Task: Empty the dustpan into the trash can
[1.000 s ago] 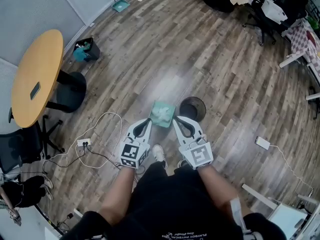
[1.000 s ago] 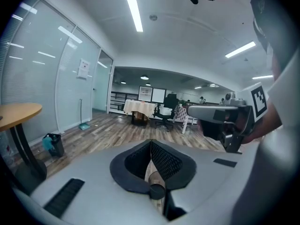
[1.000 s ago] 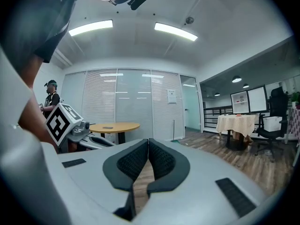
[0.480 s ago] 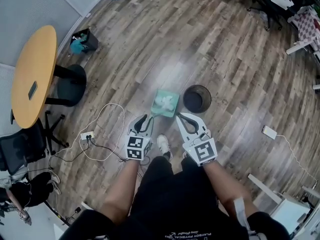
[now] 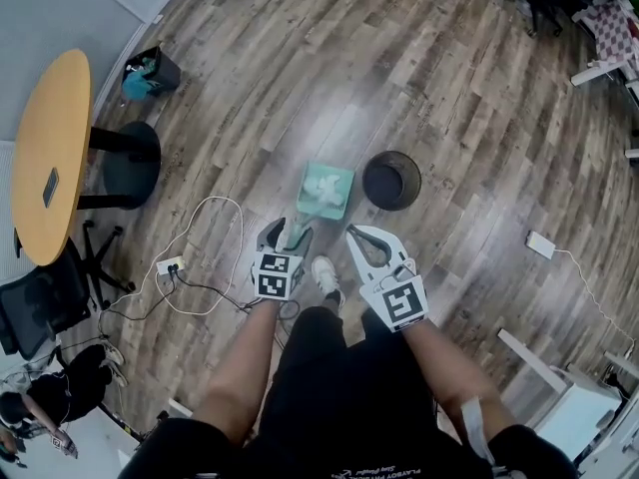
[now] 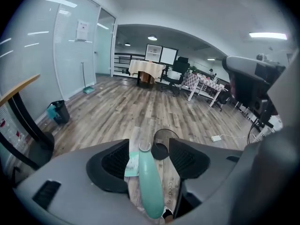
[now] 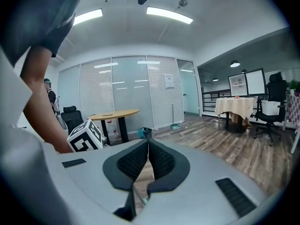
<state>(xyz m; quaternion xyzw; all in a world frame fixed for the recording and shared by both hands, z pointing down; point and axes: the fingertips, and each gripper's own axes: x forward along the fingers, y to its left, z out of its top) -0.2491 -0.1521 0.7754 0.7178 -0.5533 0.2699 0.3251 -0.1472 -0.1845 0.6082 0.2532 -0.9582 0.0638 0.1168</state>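
My left gripper has sunk to the floor. Its jaws have just been opening and now straddle the dustpan handle without pinching it. The dustpan lies at 12 o'clock, still full, and the trash can at 2. My right gripper is closed and empty. Grasping comes next.
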